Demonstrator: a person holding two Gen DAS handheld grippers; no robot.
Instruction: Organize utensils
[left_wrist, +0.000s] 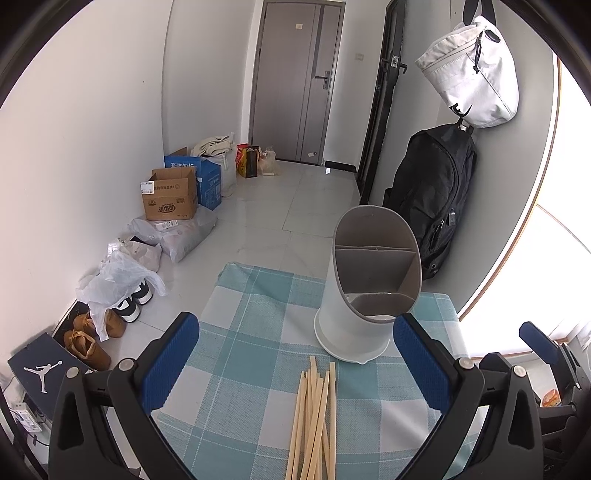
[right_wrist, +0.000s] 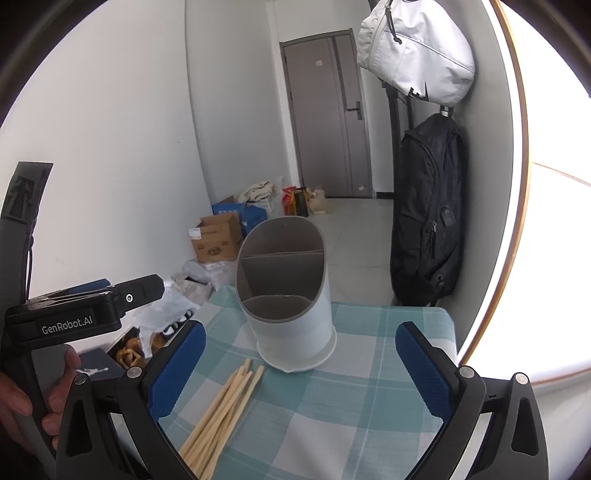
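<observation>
A white utensil holder (left_wrist: 364, 295) with grey inner dividers stands upright on the checked teal tablecloth (left_wrist: 240, 332); it also shows in the right wrist view (right_wrist: 291, 314). Its compartments look empty. Several wooden chopsticks (left_wrist: 314, 421) lie in a loose bundle on the cloth in front of the holder, also in the right wrist view (right_wrist: 221, 413). My left gripper (left_wrist: 295, 365) is open and empty, above the chopsticks. My right gripper (right_wrist: 301, 369) is open and empty, just right of the chopsticks and short of the holder. The left gripper's body (right_wrist: 74, 314) shows at the left.
The table's far edge drops to a tiled floor. Cardboard boxes (left_wrist: 170, 195), plastic bags and shoes (left_wrist: 88, 343) line the left wall. A black backpack (left_wrist: 432, 195) and a white bag (left_wrist: 472, 70) hang on the right wall. A grey door (left_wrist: 295, 81) is at the back.
</observation>
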